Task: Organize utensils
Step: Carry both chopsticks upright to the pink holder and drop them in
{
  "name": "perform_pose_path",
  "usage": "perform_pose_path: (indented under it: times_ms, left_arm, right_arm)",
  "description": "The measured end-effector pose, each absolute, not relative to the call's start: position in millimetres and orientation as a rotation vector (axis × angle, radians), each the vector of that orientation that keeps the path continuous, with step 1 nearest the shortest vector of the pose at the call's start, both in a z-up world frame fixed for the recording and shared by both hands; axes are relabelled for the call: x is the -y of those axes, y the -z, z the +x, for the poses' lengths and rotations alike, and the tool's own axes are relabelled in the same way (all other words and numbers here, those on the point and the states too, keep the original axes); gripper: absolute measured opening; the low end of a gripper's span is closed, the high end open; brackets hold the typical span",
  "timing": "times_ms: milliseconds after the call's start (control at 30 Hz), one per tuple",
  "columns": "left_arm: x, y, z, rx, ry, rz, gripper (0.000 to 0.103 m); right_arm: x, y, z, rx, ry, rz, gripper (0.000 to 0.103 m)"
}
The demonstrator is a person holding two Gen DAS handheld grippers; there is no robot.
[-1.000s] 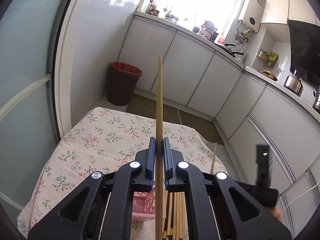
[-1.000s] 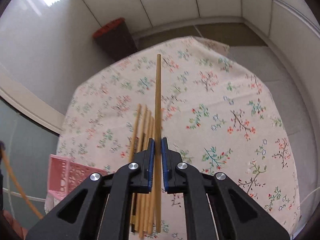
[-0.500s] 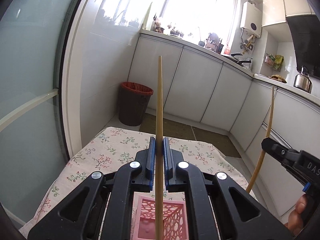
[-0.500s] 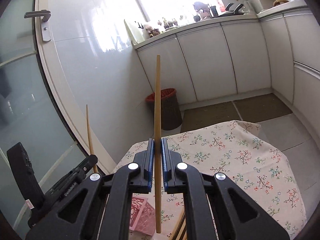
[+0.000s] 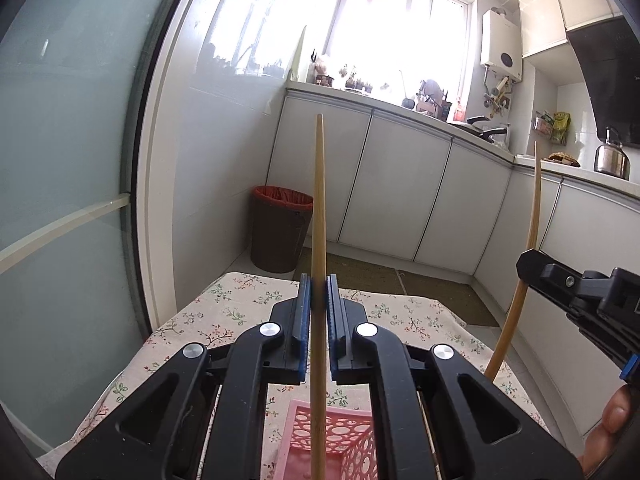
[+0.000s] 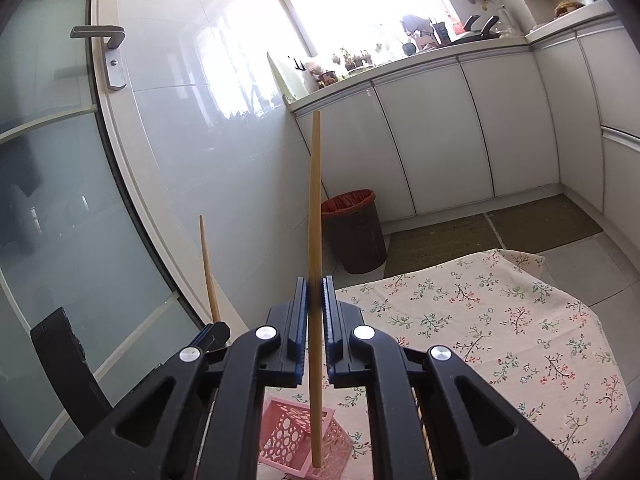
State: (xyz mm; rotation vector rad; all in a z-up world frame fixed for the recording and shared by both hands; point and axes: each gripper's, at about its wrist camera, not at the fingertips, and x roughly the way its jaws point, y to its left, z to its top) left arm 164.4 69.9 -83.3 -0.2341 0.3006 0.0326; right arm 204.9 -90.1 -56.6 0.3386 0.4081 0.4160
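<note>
Pale bamboo is the material of both chopsticks; the left chopstick is clamped upright between the blue ribbed pads of the left gripper, and its lower end runs past the bottom edge of the left view, so that end is not seen; the right chopstick is pinched in the same way by the right gripper, and its blunt lower end hangs over the pink basket; whether it touches the basket I cannot tell. The basket is of pink plastic with round and oval holes in its walls, square in shape; in the left view it is mostly hidden behind the black gripper arms and cut off at the bottom. It stands on the floral tablecloth, cream cloth with small printed twigs. At the right gripper's lower right, thin edges of more chopsticks show between the arms, hard to make out. A brown bin with a red liner stands on the floor by the white cabinets.
</note>
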Motion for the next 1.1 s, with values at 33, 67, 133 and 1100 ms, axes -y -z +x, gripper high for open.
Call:
perform_pose_path:
  times_ms: [33, 67, 133, 1100]
  left_arm:
    - [-69.2, 84.3, 164.7, -0.299, -0.036, -0.226, 0.007]
    - [-69.0, 86.3, 165.4, -0.297, -0.046, -0.215, 0.007]
    - [-68.5, 89.5, 166.6, -0.294, -0.051, -0.205, 0.007]
    - [-121.1, 74.0, 161.0, -0.537, -0.031, -0.445, 0.041]
  right_arm:
    - [88.9, 57.0, 204.5, -0.404, -0.418, 0.336, 0.007]
    - [87.5, 57.4, 204.3, -0.400, -0.418, 0.336, 0.007]
    - [85.6, 59.0, 204.7, -0.392, -0.427, 0.341, 0.008]
    - [25.6, 98.5, 205.4, -0.338, -0.478, 0.189, 0.008]
